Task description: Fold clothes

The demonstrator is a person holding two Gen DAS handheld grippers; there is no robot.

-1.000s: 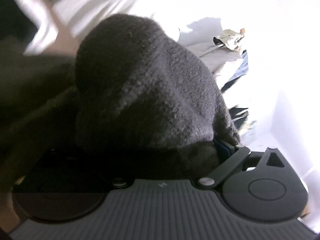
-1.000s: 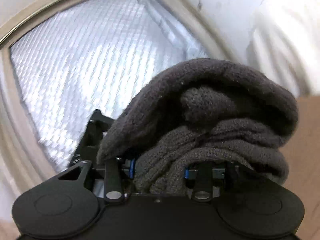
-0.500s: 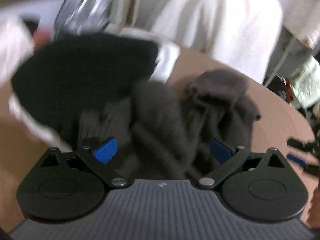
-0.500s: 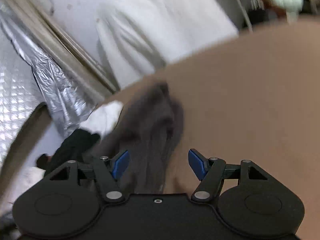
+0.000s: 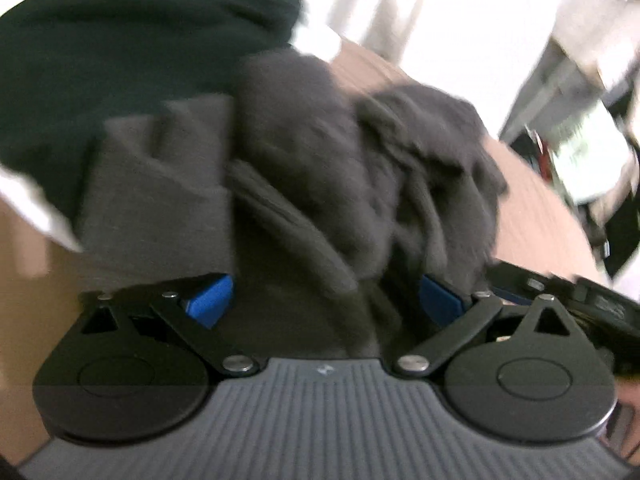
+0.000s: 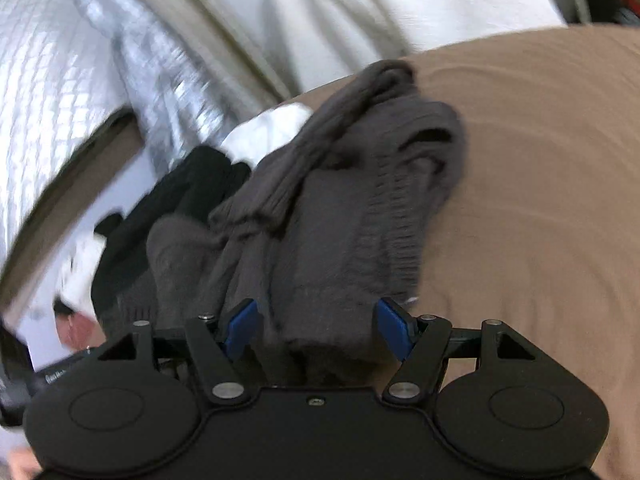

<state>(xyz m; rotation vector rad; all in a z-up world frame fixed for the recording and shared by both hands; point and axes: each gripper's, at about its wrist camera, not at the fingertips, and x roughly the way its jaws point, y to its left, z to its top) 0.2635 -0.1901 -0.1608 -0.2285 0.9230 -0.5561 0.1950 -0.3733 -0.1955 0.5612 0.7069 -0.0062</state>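
Note:
A dark grey knitted garment (image 5: pixel 320 184) lies bunched on a brown table (image 5: pixel 536 196). In the left wrist view my left gripper (image 5: pixel 326 300) is open, its blue pads (image 5: pixel 210 298) wide apart with the knit lying between them. In the right wrist view the same grey garment (image 6: pixel 340 216) lies in folds on the brown table (image 6: pixel 540 184). My right gripper (image 6: pixel 320 328) is open, blue pads (image 6: pixel 240 326) either side of the knit's near end without pinching it.
A black garment (image 5: pixel 120 52) lies behind the grey one on the left, over something white; it also shows in the right wrist view (image 6: pixel 180 196). Silver quilted material (image 6: pixel 80 68) and white cloth (image 6: pixel 400 4) lie beyond the table edge. Clutter (image 5: pixel 588 160) sits at right.
A second ago both grippers held the grey knit up off the table. Both have since opened and the garment now lies on the table between the pads.

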